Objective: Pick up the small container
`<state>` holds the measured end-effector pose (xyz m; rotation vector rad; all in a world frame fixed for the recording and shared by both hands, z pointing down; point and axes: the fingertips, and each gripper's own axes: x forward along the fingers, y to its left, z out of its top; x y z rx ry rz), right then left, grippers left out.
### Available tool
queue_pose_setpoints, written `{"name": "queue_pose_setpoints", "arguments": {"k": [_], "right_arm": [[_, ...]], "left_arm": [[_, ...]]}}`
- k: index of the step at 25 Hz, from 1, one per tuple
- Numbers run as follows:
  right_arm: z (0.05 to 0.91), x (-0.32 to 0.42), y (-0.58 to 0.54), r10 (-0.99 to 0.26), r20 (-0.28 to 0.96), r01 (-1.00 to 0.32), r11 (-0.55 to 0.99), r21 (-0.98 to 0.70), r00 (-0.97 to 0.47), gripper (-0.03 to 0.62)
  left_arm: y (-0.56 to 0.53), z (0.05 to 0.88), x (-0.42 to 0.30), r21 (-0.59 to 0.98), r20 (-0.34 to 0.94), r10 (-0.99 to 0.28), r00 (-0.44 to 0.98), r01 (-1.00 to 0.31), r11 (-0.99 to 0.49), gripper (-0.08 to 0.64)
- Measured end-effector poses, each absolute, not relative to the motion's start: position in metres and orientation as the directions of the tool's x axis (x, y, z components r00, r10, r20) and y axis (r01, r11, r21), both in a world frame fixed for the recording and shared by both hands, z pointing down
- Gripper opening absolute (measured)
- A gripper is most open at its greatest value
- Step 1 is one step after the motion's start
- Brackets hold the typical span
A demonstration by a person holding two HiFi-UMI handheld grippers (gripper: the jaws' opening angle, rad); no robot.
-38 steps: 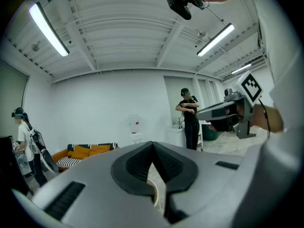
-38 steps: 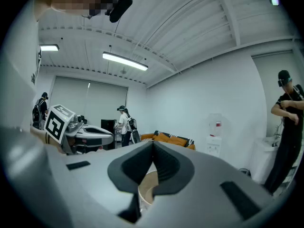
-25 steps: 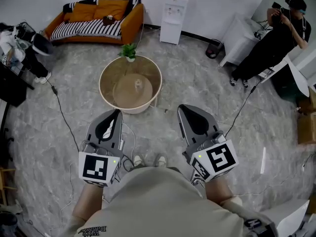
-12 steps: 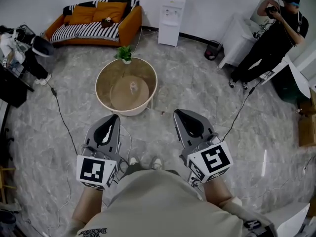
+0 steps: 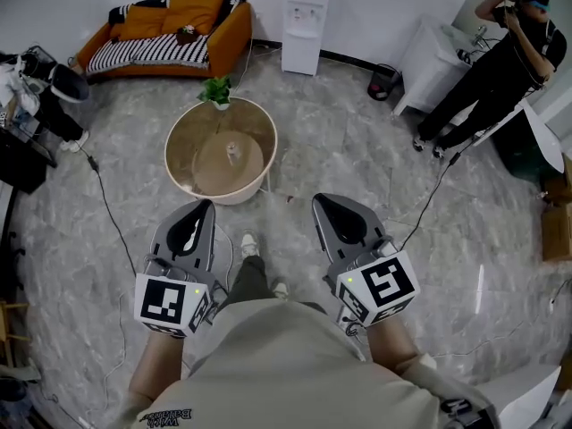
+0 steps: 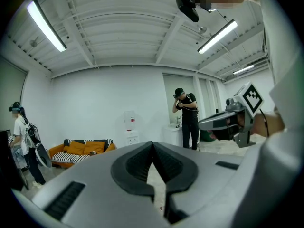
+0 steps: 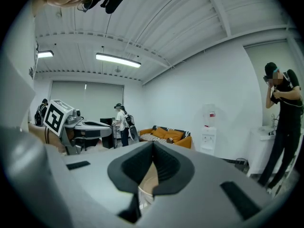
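The main risk was in the approach. Both tools were fully closed and empty: the left tool (image 5: 208, 206) and the right tool (image 5: 319, 200) each had its jaws pressed together at the tips, with nothing between them. Both were held low in front of the person, well apart from the round tabletop (image 5: 170, 155). If either tool had arrived at the small container (image 5: 231, 149) in that state, it would likely have knocked it over or pushed it across the smooth top rather than taking it, so the jaws would have needed to spread first. The container also looked light and narrow, and a pad striking it off-centre could have tipped it. A cable (image 5: 105, 206) trailed over the floor to the left of the tabletop, and loose leads lay near the person's feet. These looked like a trip or snag hazard on the way in.

The container stood alone near the middle of the tabletop, upright as far as could be told. It was a small pale thing, too small in the head view to make out a lid or label. A potted plant (image 5: 214, 88) sat at the tabletop's far edge, apart from it.
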<state>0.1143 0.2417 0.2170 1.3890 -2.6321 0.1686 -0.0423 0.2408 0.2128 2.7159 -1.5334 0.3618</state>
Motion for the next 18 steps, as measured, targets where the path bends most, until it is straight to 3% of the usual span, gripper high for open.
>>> {"name": "queue_pose_setpoints", "arguments": {"k": [18], "right_arm": [[0.248,0.101,0.129,-0.781,0.242,-0.811,0.583,-0.044,-0.575,-0.003]], "left_arm": [[0.119,0.233,-0.048,-0.089,0.213,-0.852,0.478,-0.859,-0.504,0.006]]}}
